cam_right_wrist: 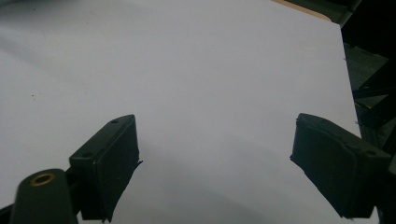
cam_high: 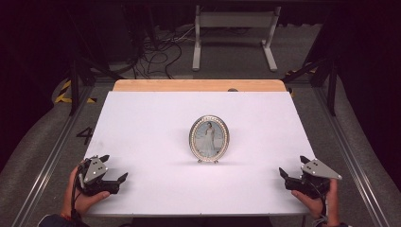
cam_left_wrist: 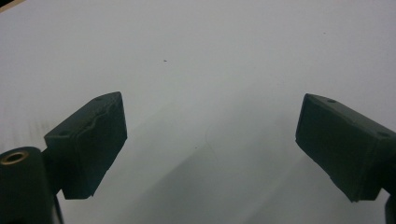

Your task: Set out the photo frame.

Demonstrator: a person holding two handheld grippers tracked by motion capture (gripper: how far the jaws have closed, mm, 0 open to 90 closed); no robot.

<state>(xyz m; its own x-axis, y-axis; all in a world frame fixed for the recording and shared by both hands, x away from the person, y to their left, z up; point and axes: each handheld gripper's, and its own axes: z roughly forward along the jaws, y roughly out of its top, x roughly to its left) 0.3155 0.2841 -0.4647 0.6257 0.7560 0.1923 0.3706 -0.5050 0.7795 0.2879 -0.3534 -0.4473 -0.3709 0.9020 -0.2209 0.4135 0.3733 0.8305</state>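
An oval silver picture frame [cam_high: 209, 138] with a portrait of a figure in white stands upright on its small feet at the middle of the white table [cam_high: 151, 118]. My left gripper [cam_high: 113, 168] rests near the front left corner, far from the frame, jaws wide apart with nothing between them. At the front right corner my right gripper [cam_high: 292, 166] is likewise open and empty. In the left gripper view the gripper [cam_left_wrist: 210, 140] hangs over bare white surface. In the right gripper view the gripper [cam_right_wrist: 215, 154] has the same bare surface under it.
A wooden strip [cam_high: 198, 85] runs along the table's far edge. Beyond it stand a white table base [cam_high: 234, 33] and loose cables [cam_high: 156, 52] on the floor. Metal rails [cam_high: 350, 156] flank the table. The table's right edge [cam_right_wrist: 348, 79] lies close to my right gripper.
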